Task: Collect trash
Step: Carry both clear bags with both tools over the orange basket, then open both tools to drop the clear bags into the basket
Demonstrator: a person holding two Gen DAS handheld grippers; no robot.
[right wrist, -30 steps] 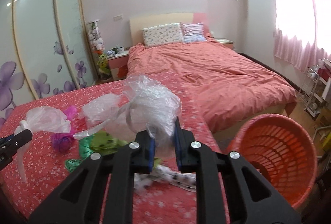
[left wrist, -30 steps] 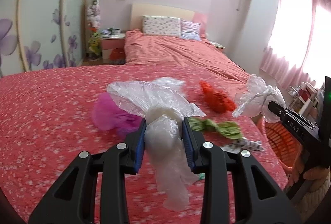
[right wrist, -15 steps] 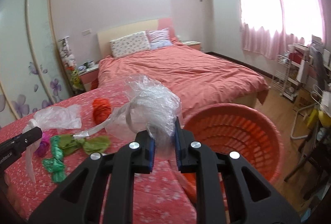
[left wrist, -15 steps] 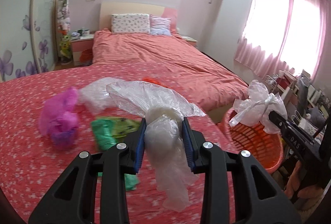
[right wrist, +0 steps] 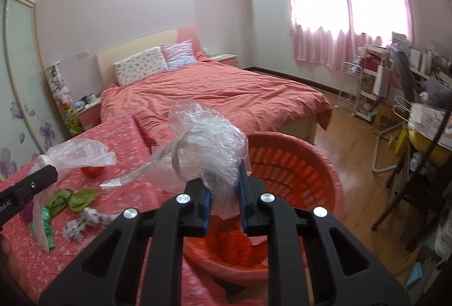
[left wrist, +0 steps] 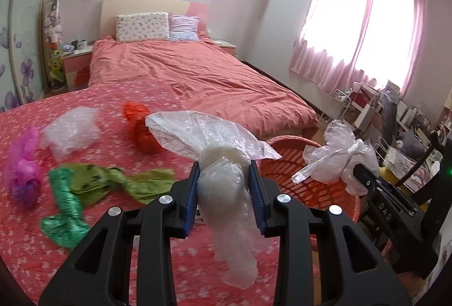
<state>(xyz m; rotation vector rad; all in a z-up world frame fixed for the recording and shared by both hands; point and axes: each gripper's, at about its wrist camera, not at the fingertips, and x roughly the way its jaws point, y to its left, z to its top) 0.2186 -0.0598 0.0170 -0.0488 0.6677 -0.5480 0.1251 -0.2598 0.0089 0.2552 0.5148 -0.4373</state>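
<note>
On the left side of the flowery red bedspread (left wrist: 93, 243) lies a fuzzy purple bag (left wrist: 22, 164). Next to it sits a crinkly clear bag (left wrist: 70, 130), and in front of both are two green bags (left wrist: 93, 184) twisted together. A little farther right is a red bag (left wrist: 138, 128), all scrunched up.

Then comes the left gripper (left wrist: 223, 190). Its blue pads are squeezed tight on a white plastic bag (left wrist: 223, 164), which puffs out above the pads and hangs down limp below them. It is up in the air, over the edge of the bedspread and just beside the orange basket (left wrist: 296, 184).

From the other camera, a small black-and-white scrap (right wrist: 84, 224) lies on the bedspread near the green bags.

The right gripper (right wrist: 223, 193) is pinched shut on a clear crinkly bag (right wrist: 206, 142), with a flat strip sticking out to the left. This bag is held up near the basket's rim, and the basket stands on the wood floor (right wrist: 356, 153) by the foot of the bed (there is already something red down inside it).

Farthest right are the pink curtains (right wrist: 319, 49) and a messy desk (right wrist: 423, 133).
</note>
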